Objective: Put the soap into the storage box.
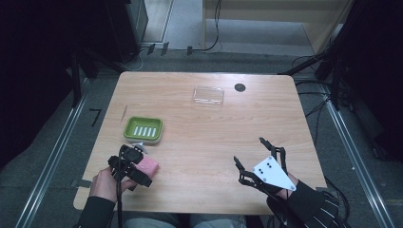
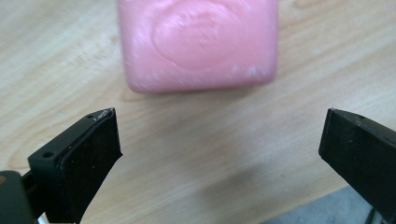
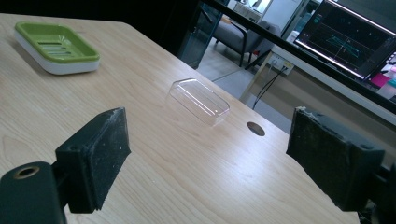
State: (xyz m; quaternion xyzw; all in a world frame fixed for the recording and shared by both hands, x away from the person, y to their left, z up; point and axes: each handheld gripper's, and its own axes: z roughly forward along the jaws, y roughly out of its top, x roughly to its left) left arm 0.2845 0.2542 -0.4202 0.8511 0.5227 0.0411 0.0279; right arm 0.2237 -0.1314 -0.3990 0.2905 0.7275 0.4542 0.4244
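A pink rectangular bar of soap [image 1: 148, 166] lies on the pale wooden table [image 1: 204, 142] in the lower left of the high view, right by the left gripper [image 1: 136, 167], which sits over its near side. In the left gripper view the soap [image 2: 198, 44] occupies the upper middle of the frame: a smooth, waxy block with rounded corners, an oval pressed into its top face and whitish scuffs along its lower edge. That gripper's two black jaws rise from the bottom corners, spread wide, with flat matte pads; the soap lies beyond their tips, and bare wood grain shows between them, so nothing is gripped.

Just above the left gripper in the high view sits a lime-green rectangular plastic soap dish [image 1: 143, 128] with a slotted white insert; it is near the soap, but whether the two stand apart is hard to judge from this angle, since the gripper covers part of the gap. In the right gripper view the dish [image 3: 56, 46] lies in the upper left, its green tray resting on a white base.

The right gripper [image 1: 252, 158], in the lower right of the high view, carries a grey three-cornered plate and hovers with its jaws parted. Its own view shows two rough, foam-like black pads far apart, holding nothing. Between them, farther off, lies a clear rectangular plastic lid [image 3: 199, 101], glossy and rounded at the corners, close to a small dark round hole [image 3: 256, 129] in the tabletop.
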